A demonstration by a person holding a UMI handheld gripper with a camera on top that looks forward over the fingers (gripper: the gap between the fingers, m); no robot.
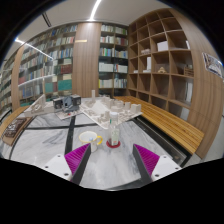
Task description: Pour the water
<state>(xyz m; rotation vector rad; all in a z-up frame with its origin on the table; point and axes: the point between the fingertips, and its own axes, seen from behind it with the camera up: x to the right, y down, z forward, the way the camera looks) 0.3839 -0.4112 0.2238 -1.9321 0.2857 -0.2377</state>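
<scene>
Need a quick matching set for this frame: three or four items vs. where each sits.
Things:
1. bottle
2. tool
3. wooden bench
4. bookshelves

Places:
a. open, nearest the camera
b. along the table's side, under the shelving
c. on the table just beyond the fingers
d. against the wall behind

Pairs: 1-c, 2-a, 3-b, 4-d

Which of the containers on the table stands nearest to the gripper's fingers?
The clear bottle with the red cap, upright just ahead of the open gripper; the other cups stand farther back on the table.
</scene>
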